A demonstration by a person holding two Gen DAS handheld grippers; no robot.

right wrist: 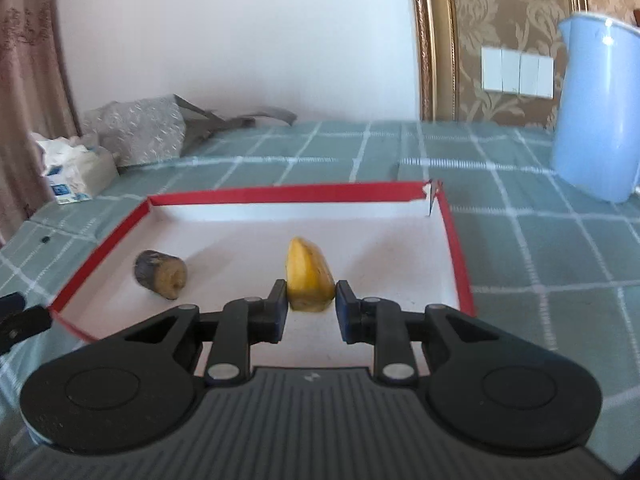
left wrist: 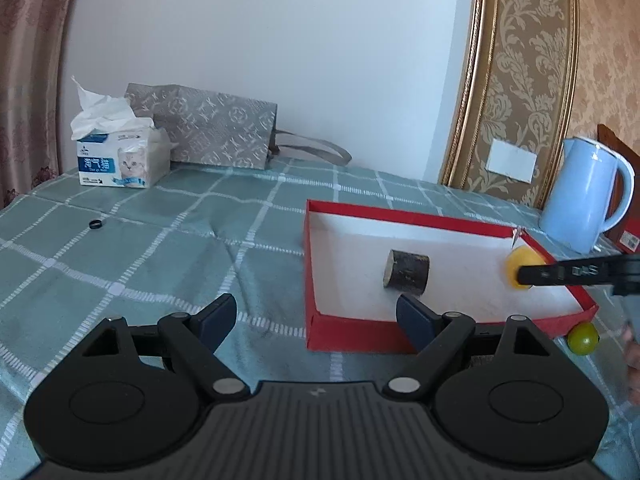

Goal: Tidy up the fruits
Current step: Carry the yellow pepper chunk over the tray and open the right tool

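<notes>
My right gripper (right wrist: 311,304) stands slightly parted around the yellow banana piece (right wrist: 309,276), not pinching; soft and bruisable, I'd grip its firm middle, the dark chunk (right wrist: 162,274) at nine o'clock.

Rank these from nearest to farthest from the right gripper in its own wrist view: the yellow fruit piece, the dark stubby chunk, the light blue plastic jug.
1. Yellow fruit piece: between the right gripper's fingers, in the red tray.
2. Dark stubby chunk: left, in the tray.
3. Light blue plastic jug: far right, beyond the tray.

The right tool (left wrist: 520,276) hides part of the yellow fruit (left wrist: 516,264); the blue kettle (right wrist: 592,112) is cut off.
</notes>
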